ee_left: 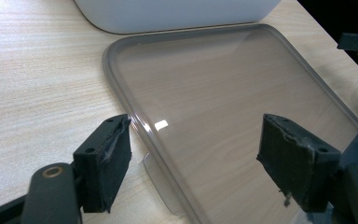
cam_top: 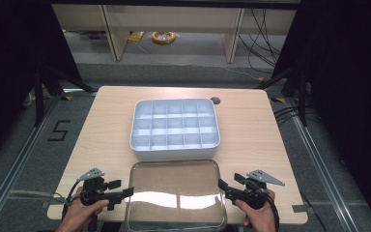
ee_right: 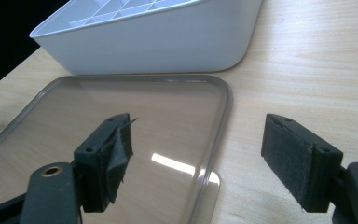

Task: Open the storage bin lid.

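Surface: light wood table (cam_top: 251, 130) is standing on a grey floor, with dark curtains hanging at both sides.
Far item: white compartment tray (cam_top: 175, 128) is sitting mid-table, its grid of cells facing up.
Task item: clear plastic lid (cam_top: 174, 193) is lying flat on the near part of the table, its far edge just beside the tray's near wall.
Left gripper (cam_top: 118, 195): is hovering at the lid's left edge; in the left gripper view its jaws are standing wide, straddling the lid's rim (ee_left: 135, 123), with neither pad pressing on it.
Right gripper (cam_top: 227, 189): is hovering at the lid's right edge; in the right gripper view its jaws are standing wide on either side of the rim (ee_right: 216, 154), pads clear of the plastic.
Hands: left hand (cam_top: 79, 212) and right hand (cam_top: 258, 212) are gripping the tools at the near table edge.
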`<state>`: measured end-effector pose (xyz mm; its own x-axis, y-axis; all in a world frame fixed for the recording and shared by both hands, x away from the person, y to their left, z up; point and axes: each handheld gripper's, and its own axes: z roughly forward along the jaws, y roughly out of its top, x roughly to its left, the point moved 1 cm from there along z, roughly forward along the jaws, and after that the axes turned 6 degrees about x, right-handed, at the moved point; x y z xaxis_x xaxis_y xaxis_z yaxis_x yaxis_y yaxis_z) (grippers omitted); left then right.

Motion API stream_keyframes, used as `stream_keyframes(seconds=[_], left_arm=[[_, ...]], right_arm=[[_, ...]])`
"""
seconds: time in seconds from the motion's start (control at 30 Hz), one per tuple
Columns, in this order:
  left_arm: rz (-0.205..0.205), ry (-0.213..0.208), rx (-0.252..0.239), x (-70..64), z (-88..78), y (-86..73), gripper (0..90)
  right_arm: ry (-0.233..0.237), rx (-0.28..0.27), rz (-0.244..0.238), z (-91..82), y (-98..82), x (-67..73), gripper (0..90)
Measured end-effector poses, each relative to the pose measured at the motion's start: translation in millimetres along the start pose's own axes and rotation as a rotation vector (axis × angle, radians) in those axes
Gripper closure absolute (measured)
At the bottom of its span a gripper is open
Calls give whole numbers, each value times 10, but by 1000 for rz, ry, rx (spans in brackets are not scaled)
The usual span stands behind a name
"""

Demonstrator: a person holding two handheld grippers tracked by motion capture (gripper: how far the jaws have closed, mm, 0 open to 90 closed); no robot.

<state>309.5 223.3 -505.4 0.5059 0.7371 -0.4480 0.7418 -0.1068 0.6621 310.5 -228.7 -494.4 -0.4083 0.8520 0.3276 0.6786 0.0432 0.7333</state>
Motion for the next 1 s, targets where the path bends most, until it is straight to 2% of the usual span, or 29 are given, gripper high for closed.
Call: stream_keyframes(seconds=[0.1, 0.13, 0.17, 0.23, 0.27, 0.3, 0.33, 0.37, 0.57, 0.6, 0.63, 0.67, 0.7, 0.77, 0.8, 0.83, 0.87, 0.9, 0.93, 1.0], left_arm=[[14, 3, 4, -6, -9, 2, 243], [19, 6, 4, -6, -12, 2, 243], [22, 13, 1, -10, -17, -2, 242], [32, 14, 4, -7, -28, -8, 243], [38, 13, 5, -6, -31, -14, 243], [44, 18, 9, -5, -36, -22, 243], [45, 21, 13, -13, -39, -32, 242], [50, 13, 13, -12, -40, -40, 242], [75, 12, 17, -35, -96, -86, 241], [79, -7, 13, -35, -93, -90, 240], [74, -10, 11, -33, -94, -97, 239], [78, -11, 18, -28, -100, -103, 238], [83, -15, 17, -26, -97, -110, 236], [95, -23, 21, -25, -91, -117, 233], [105, -21, 23, -26, -88, -120, 232], [110, -28, 26, -28, -86, -125, 230], [108, -27, 27, -32, -87, -127, 226], [117, -32, 23, -32, -87, -127, 223], [118, -35, 18, -37, -88, -127, 218], [131, -33, 22, -38, -95, -131, 204]], right_arm=[[-1, 4, -4, -4, -3, 1, 257], [-6, 9, 15, -6, -9, 17, 258], [-5, 9, -7, -4, -7, -3, 258], [-10, 11, -5, -5, -9, 5, 258], [-2, 30, 41, -20, -17, 51, 259], [-12, 24, 5, -13, -19, 38, 259], [0, 19, 31, -11, -29, 66, 259], [-11, 24, -15, -14, -29, 47, 259], [-2, 49, -50, -54, -93, 123, 255], [13, 60, -33, -72, -112, 144, 252], [9, 56, -54, -76, -122, 131, 252], [12, 57, -39, -95, -133, 145, 250], [19, 52, -56, -93, -140, 138, 246], [7, 62, -36, -117, -163, 160, 234], [20, 76, -15, -126, -177, 181, 233], [9, 73, -58, -122, -180, 149, 232], [13, 82, -49, -127, -197, 171, 230], [12, 68, -86, -112, -191, 150, 229], [18, 74, -71, -135, -198, 162, 229], [11, 75, -75, -146, -211, 165, 228]])
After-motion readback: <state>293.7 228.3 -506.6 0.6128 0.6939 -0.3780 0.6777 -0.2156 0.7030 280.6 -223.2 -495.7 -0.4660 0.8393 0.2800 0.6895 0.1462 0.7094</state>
